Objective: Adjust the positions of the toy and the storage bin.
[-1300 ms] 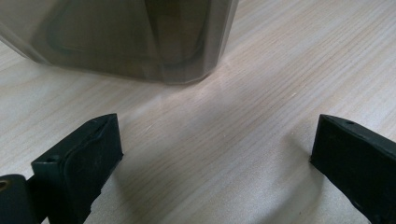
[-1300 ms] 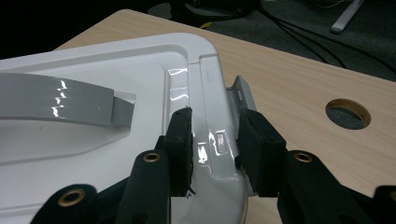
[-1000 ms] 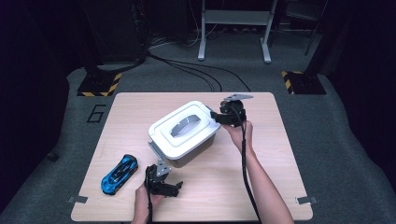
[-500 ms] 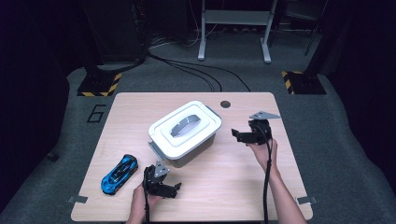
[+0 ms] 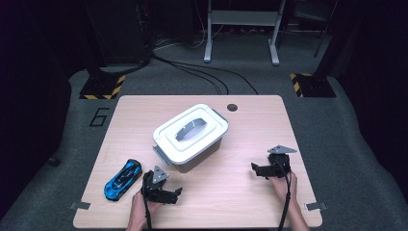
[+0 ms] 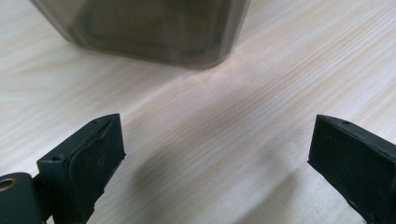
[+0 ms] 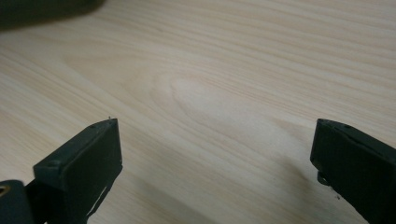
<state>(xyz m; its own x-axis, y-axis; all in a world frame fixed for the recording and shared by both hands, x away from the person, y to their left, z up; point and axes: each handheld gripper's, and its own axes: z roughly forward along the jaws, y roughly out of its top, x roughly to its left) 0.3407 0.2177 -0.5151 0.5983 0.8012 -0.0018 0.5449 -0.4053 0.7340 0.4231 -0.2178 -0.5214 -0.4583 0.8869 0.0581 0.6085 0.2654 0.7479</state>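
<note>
A grey plastic box with a white lid and handle [image 5: 190, 135] sits closed in the middle of the wooden table [image 5: 240, 192]. A blue toy car [image 5: 122, 179] lies at the front left. My left gripper [image 5: 177, 192] rests low on the table just right of the car and in front of the box, jaws open and empty; in the left gripper view [image 6: 212, 156] the box's dark wall [image 6: 154, 30] stands close ahead. My right gripper [image 5: 255, 168] stands open at the front right, apart from the box, with bare wood between its jaws in the right gripper view [image 7: 212, 158].
A small round hole [image 5: 232, 107] marks the table's far edge. Cables [image 5: 202, 72] run over the grey floor behind the table, near a metal stand [image 5: 240, 29] and yellow-black striped bases [image 5: 101, 86]. A "6" [image 5: 99, 117] is marked on the floor at left.
My right gripper has left the box's lid and come back to the front right of the table. The left gripper, box and car have stayed put.
</note>
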